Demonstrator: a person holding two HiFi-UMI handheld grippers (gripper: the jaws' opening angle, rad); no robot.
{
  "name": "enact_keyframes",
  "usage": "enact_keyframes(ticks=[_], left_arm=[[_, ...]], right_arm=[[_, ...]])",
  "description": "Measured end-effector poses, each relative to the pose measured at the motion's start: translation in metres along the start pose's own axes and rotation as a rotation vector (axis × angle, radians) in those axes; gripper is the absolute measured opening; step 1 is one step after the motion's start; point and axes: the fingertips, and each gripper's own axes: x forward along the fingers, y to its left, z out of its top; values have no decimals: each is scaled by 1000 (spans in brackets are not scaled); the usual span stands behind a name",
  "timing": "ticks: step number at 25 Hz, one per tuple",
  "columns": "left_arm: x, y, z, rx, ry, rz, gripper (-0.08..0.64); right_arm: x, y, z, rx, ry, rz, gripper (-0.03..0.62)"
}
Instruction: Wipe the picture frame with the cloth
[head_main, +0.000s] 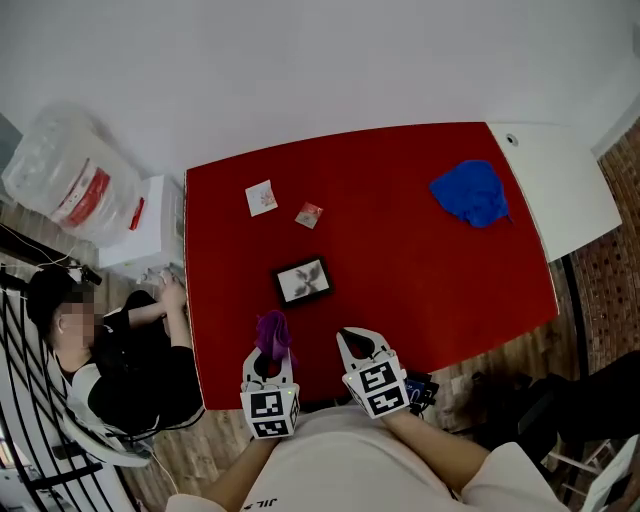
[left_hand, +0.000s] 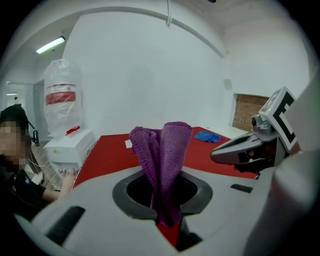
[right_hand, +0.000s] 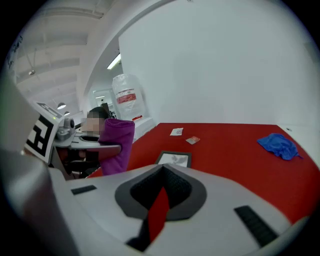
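Observation:
A small black picture frame lies flat on the red table, a little left of centre; in the right gripper view the picture frame sits just ahead of the jaws. My left gripper hovers at the table's near edge, shut on a purple cloth. The cloth sticks up in a bunch between the jaws of the left gripper. Beside it, my right gripper is shut with nothing held; from its own camera the right gripper shows only a thin sliver between the jaws.
A crumpled blue cloth lies at the table's far right. Two small cards rest beyond the frame. A white table adjoins on the right. A person sits at the left edge, near a white box.

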Motion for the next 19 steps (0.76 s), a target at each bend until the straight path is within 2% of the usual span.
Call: enact_keyframes(ticks=[19], left_arm=[[-6,2,4,30,7,-34,61]], right_arm=[[8,10,4,-27,11,5,3]])
